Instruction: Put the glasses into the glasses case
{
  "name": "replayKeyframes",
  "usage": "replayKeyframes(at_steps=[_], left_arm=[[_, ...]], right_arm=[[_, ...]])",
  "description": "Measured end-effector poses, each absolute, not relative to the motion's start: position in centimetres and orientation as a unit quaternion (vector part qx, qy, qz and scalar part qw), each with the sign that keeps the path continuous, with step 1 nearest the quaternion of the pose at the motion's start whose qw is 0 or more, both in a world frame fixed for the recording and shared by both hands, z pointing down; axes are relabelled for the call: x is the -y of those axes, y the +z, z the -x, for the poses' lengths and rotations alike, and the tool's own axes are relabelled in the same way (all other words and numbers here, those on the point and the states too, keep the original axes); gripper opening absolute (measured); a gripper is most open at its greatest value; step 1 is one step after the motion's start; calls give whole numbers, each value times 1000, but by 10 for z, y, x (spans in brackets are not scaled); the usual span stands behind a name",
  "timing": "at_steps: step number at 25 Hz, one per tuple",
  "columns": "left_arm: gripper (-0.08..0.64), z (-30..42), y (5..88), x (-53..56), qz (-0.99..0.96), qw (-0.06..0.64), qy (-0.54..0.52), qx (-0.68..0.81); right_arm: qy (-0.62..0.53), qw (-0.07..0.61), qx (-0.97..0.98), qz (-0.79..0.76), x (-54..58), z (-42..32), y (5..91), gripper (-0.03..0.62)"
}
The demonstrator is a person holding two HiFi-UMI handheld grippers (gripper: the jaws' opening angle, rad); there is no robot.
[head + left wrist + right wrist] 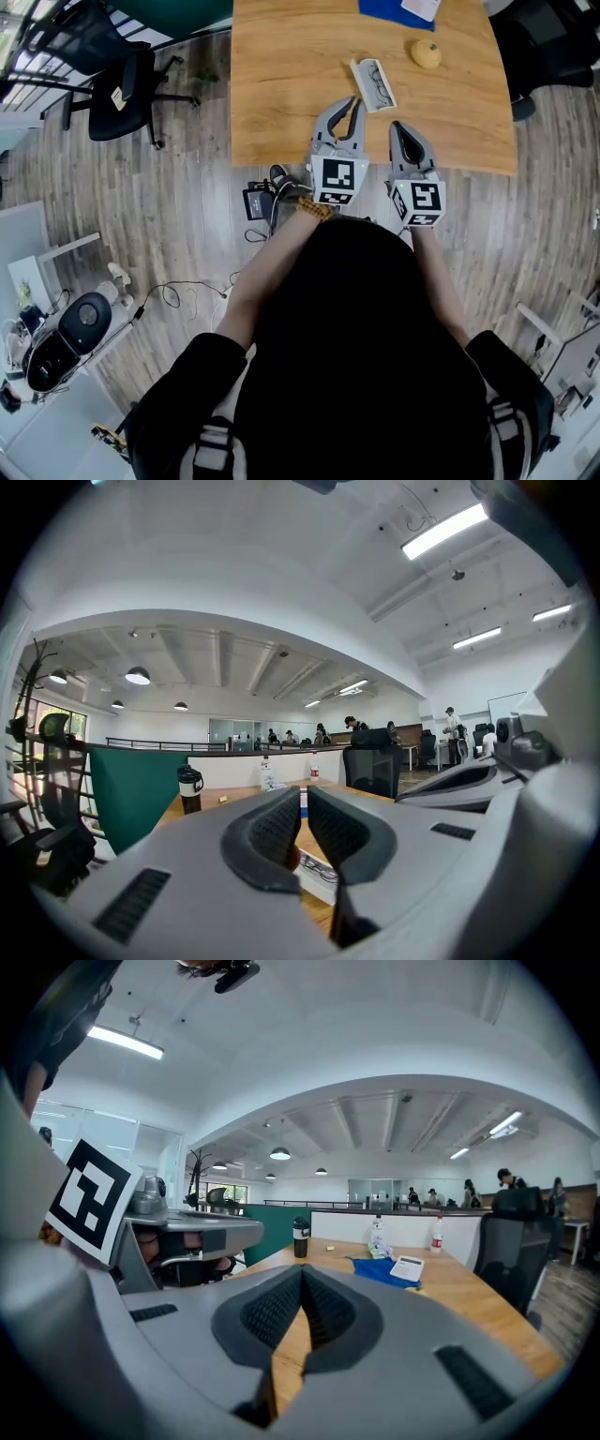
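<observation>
The wooden bench (281, 84) fills the 12 o'clock part of the head view, with a black office chair (122, 80) standing on the floor at its 9 o'clock side. Both grippers are held side by side over the near edge of the bench, pointing toward 12 o'clock.

The jaws of the left gripper (355, 101) are set a narrow slit apart, and nothing is held between them. The jaws of the right gripper (396, 126) are closed tip to tip, also on nothing.

A blue cloth (384, 11) is laid at the far edge of the bench.

The white glasses case (356, 67) is placed open on the bench, near the left gripper's tips at their 12 o'clock and clear of both grippers. A yellow fruit (427, 53) is located at 2 o'clock from the case, apart from it.

The dark-framed glasses (375, 82) are seen lying in the open case.
</observation>
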State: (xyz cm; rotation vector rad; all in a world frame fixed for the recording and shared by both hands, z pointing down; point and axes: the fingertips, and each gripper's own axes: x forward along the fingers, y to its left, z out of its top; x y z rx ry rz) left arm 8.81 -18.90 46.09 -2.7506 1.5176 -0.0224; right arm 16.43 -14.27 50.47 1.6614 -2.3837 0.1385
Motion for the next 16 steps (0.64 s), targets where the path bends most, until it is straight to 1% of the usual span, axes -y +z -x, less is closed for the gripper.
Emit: replayKeyframes(at_steps=[9,16], left_arm=[[40,-80,464,189,876,-3,-11,-482],[40,-86,465,192,882,1,-16,-471]], right_arm=[[50,137,812,-565,148,-167,516,6],[21,189,823,-535,178,-180,527,6]])
